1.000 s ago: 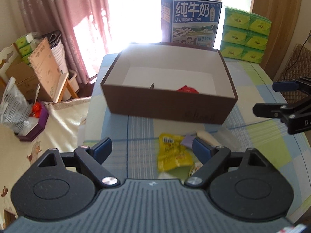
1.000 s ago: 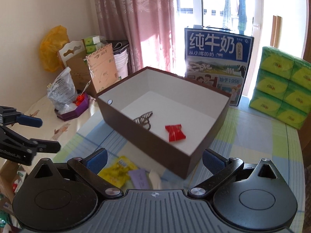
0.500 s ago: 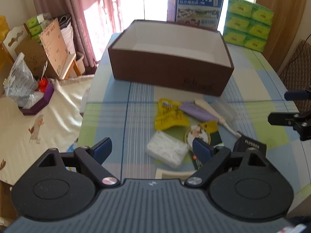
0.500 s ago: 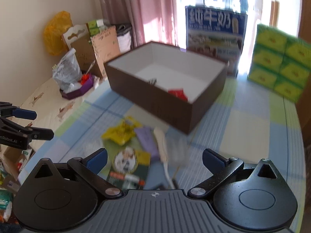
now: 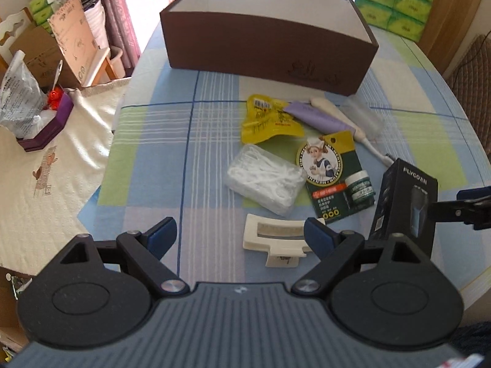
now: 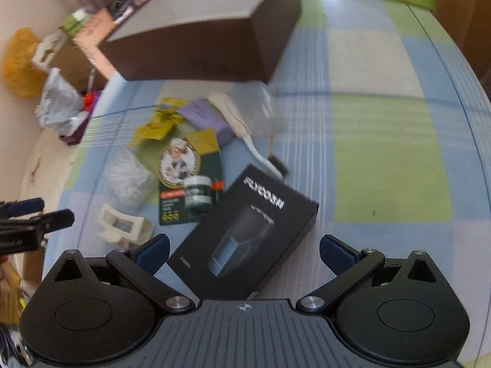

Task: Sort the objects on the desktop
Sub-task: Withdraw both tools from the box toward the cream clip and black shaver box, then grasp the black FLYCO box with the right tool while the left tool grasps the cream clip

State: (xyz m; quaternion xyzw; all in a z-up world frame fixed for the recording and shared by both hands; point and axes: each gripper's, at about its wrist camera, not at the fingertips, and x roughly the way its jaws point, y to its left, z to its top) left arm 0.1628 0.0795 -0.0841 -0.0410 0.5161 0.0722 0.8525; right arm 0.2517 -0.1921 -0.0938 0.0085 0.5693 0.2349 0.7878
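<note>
The left gripper [image 5: 241, 234] has its blue-padded fingers spread wide and holds nothing; it hangs above a cream plastic hair claw clip [image 5: 277, 239] that lies on the blue, green and white checked tablecloth [image 5: 184, 135]. The right gripper [image 6: 244, 251] is also spread wide and empty, above a black cardboard shaver box [image 6: 245, 239] lying flat.

Beyond the clip are a clear bag of white floss picks [image 5: 265, 178] and a green card pack with a small jar [image 5: 334, 173]. Further away lie a yellow snack packet [image 5: 268, 118], a purple tube [image 5: 316, 116] and a cream brush with a white handle [image 5: 340, 119], close together. Behind them stands the large brown cardboard box with white inside [image 5: 264, 43], open at the top.
</note>
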